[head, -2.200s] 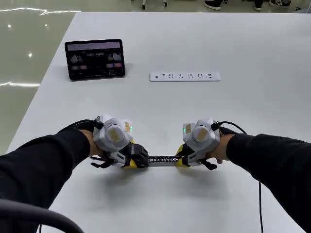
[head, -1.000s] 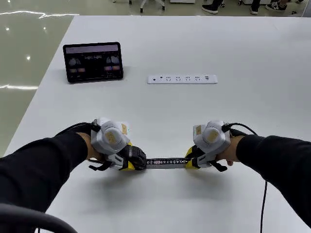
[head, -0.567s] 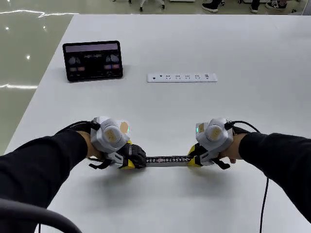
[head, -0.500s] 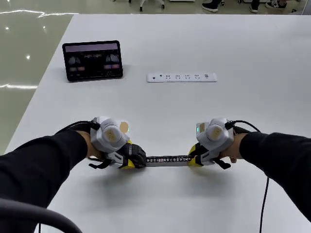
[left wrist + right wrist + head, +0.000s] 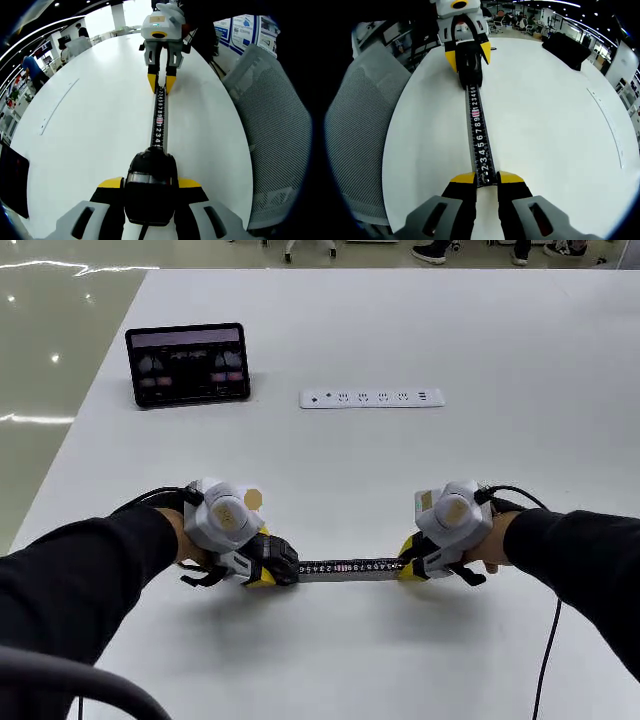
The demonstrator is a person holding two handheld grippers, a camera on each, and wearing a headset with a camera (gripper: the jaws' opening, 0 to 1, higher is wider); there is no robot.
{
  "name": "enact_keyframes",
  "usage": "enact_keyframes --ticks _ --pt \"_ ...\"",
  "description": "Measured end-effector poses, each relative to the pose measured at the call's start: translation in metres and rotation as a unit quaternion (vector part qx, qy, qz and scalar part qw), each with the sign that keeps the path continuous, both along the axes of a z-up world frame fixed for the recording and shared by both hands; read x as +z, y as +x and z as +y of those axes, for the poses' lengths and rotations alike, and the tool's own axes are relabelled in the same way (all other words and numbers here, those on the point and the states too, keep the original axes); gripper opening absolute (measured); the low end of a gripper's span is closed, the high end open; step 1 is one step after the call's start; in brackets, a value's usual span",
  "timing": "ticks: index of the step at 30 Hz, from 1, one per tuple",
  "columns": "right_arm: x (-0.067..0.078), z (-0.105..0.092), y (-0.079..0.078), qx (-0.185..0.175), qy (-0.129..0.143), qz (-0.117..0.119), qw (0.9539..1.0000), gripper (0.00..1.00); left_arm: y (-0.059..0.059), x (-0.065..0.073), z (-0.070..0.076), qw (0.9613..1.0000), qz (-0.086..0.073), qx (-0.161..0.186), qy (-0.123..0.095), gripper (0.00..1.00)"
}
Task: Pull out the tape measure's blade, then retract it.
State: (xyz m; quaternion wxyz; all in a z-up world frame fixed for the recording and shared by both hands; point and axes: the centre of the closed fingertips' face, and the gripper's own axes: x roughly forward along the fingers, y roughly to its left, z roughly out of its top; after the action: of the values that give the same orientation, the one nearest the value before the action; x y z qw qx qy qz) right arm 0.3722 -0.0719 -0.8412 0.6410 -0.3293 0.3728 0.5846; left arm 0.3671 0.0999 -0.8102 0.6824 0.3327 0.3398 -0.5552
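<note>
The black tape measure case (image 5: 272, 559) lies on the white table (image 5: 400, 470), and my left gripper (image 5: 255, 567) is shut on it. In the left gripper view the case (image 5: 150, 186) sits between the yellow-tipped fingers (image 5: 111, 183). The blade (image 5: 350, 567) runs flat along the table to my right gripper (image 5: 408, 568), which is shut on its end. Along the blade (image 5: 479, 134) in the right gripper view, printed numbers run from the right gripper (image 5: 486, 178) to the case (image 5: 469, 64). The blade (image 5: 159, 118) reaches the right gripper (image 5: 161, 84) in the left gripper view.
A dark tablet (image 5: 187, 363) stands at the back left of the table. A white power strip (image 5: 371, 398) lies at the back centre. A black cable (image 5: 548, 640) trails from the right hand. A mesh chair (image 5: 272, 125) stands beside the table.
My right gripper has moved to the right with the blade's end, and more of the blade is out of the case. The left gripper and case have stayed put.
</note>
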Motion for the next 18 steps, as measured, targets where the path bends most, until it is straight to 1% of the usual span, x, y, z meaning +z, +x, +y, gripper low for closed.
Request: enact_keyframes --ticks 18 --pt "0.000 -0.019 0.002 0.000 -0.011 0.000 0.9999 0.10 0.000 -0.001 0.001 1.0000 0.001 0.003 0.000 0.34"
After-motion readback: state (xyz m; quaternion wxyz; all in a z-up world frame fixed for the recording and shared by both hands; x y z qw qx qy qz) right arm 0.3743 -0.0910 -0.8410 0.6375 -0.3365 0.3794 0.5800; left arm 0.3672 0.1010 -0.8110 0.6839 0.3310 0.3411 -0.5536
